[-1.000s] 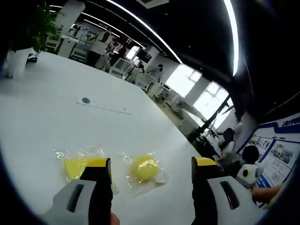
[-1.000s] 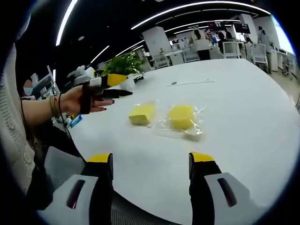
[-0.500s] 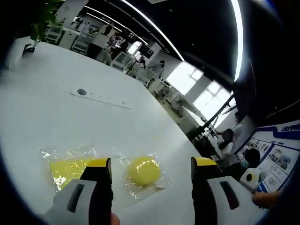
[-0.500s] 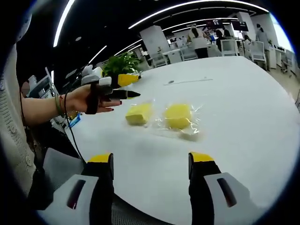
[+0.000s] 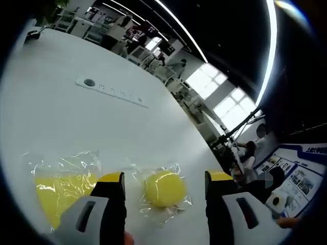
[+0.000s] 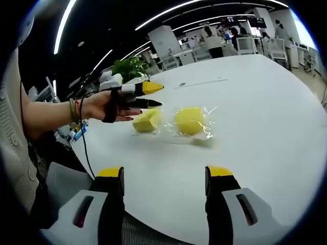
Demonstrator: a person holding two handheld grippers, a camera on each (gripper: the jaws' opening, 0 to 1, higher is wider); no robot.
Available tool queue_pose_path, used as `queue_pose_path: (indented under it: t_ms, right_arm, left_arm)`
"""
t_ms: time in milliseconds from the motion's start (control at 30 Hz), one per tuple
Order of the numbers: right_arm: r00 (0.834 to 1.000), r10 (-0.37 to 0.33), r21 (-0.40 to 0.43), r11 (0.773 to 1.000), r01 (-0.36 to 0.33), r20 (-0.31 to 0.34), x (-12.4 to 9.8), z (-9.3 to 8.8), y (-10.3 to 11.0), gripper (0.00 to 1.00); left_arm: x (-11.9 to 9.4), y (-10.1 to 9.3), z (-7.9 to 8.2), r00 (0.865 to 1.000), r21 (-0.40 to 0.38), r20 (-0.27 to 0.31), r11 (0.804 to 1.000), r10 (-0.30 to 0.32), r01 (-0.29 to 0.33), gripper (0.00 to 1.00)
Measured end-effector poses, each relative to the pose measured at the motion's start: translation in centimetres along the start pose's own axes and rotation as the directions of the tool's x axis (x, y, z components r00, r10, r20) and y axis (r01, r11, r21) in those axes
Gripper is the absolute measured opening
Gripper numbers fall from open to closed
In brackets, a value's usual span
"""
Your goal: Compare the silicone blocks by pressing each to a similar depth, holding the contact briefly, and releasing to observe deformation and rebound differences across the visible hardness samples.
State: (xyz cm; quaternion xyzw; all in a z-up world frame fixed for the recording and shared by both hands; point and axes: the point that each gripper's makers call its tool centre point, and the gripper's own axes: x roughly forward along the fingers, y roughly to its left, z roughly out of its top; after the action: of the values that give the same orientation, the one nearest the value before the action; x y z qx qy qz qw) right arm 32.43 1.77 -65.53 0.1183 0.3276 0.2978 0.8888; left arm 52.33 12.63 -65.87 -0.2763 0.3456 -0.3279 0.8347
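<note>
White bench point(image 6: 265, 112), open office with ceiling light strips behind. 2 bagged yellow silicone blocks point(image 6: 189, 121) mid-bench. Left tongs point(image 5: 163, 184) spread wide over them; right tongs point(image 6: 164, 178) wide, well back.

A large white table point(image 6: 265, 117) fills the foreground of an open office under a dark ceiling crossed by long light strips point(image 5: 179, 25). Beyond it stand desks and white chairs point(image 6: 245, 45), a leafy green plant point(image 6: 130, 66), bright windows point(image 5: 219, 92) and a blue-and-white wall poster point(image 5: 301, 168).
</note>
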Motion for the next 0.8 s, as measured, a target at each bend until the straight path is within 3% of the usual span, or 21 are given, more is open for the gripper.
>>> queue_pose_path:
  t_ms: [233,367,600,700,800]
  right_arm:
    - [1.0,-0.001,0.014,1.0,0.001,-0.002,0.1,-0.3,-0.4,0.59]
    - [1.0,-0.004,0.023,1.0,0.004,0.0,0.1,-0.5,-0.7,0.59]
    - [1.0,-0.005,0.039,0.999,0.005,-0.006,0.1,-1.0,-1.1,0.58]
    - [1.0,-0.009,0.046,0.999,0.009,0.001,-0.1,-1.1,-1.2,0.58]
    - [1.0,-0.013,0.046,0.999,0.013,0.003,-0.2,-1.2,-1.4,0.58]
  left_arm:
    - [1.4,0.4,-0.8,0.999,-0.028,-0.034,0.999,0.03,-0.031,0.58]
    - [2.0,1.4,-1.2,0.994,-0.076,-0.045,0.992,0.095,-0.098,0.6]
    - [3.9,2.0,-1.9,0.988,-0.1,-0.084,0.986,0.127,-0.135,0.57]
    - [4.4,1.9,-2.7,0.985,-0.119,-0.128,0.984,0.115,-0.13,0.56]
    - [4.9,1.6,-2.6,0.99,-0.204,-0.104,0.972,0.096,-0.116,0.57]
